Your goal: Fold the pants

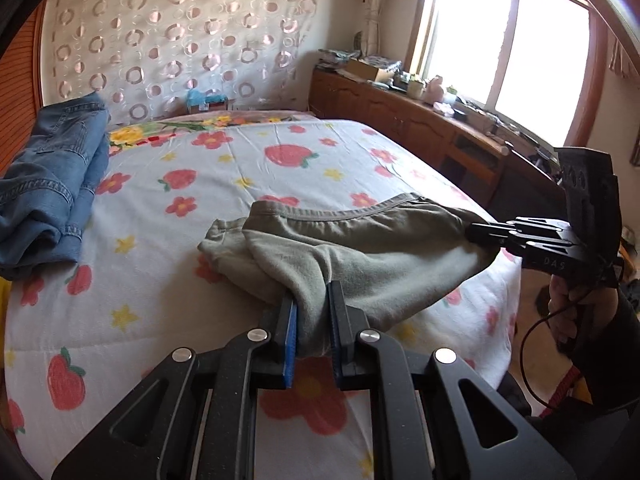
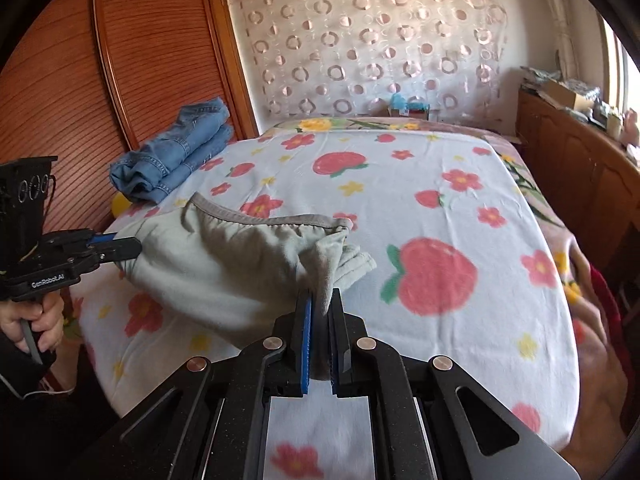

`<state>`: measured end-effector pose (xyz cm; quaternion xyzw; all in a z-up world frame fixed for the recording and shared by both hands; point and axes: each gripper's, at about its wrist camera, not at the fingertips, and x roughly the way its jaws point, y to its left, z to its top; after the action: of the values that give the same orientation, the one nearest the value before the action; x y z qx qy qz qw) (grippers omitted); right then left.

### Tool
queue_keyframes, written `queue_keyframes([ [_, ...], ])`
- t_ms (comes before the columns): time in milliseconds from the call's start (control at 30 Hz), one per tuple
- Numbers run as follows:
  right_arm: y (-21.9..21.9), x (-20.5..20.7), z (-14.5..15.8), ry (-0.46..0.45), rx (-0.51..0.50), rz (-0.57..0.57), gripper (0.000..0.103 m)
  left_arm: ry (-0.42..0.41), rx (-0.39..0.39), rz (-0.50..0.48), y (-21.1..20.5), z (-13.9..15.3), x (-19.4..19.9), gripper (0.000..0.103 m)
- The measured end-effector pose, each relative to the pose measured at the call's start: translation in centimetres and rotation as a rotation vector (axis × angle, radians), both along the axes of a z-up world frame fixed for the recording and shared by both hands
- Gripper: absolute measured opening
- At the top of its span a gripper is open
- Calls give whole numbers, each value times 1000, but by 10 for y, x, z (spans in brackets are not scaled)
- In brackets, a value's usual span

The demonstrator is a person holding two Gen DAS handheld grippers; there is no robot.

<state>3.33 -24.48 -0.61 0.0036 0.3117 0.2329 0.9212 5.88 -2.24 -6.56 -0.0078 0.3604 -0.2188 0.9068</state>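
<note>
Grey-green pants (image 1: 360,252) hang stretched between both grippers just above the bed, waistband edge on the far side, leg ends bunched on the sheet. My left gripper (image 1: 312,304) is shut on one corner of the fabric; it also shows in the right wrist view (image 2: 132,250) at the left. My right gripper (image 2: 322,304) is shut on the other corner; it shows in the left wrist view (image 1: 476,232) at the right. The pants show in the right wrist view (image 2: 240,264) too.
The bed's white sheet (image 1: 240,168) has a strawberry and flower print. Folded blue jeans (image 1: 52,184) lie at the far left by the wooden headboard (image 2: 80,80). A wooden cabinet (image 1: 420,120) with clutter runs along the right under the window.
</note>
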Motion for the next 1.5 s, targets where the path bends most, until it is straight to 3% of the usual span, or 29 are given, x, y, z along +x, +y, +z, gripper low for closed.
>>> queue_keyframes([
  [233,9,-10,-6,58,-15,26,7,59,35,8,1,-19,-15,15],
  [367,16,-14,-2,22,-75,48,7,84,46,36,4,-26,-16,18],
  [533,12,-18,2,20,-84,42,7,58,46,69,8,-22,-15,35],
  [600,9,-21,3,18,-86,32,7,46,37,79,11,-19,-13,48],
  [667,5,-25,4,16,-87,23,14,43,33,81,12,-17,-10,51],
  [733,1,-27,6,11,-84,12,19,42,37,87,13,-16,-5,68],
  [767,-1,-27,7,8,-82,11,22,34,31,94,13,-15,-2,82],
  [967,1,-11,10,-2,-69,13,24,16,22,109,11,-11,16,83],
  [1100,10,11,8,2,-57,27,34,14,30,107,9,-8,27,83],
  [1367,15,51,-5,92,-24,31,34,18,37,106,8,-11,36,83],
  [1467,19,57,-3,103,-20,50,9,20,41,100,7,-13,39,82],
  [1500,20,57,0,92,-24,52,8,23,43,97,6,-14,40,80],
])
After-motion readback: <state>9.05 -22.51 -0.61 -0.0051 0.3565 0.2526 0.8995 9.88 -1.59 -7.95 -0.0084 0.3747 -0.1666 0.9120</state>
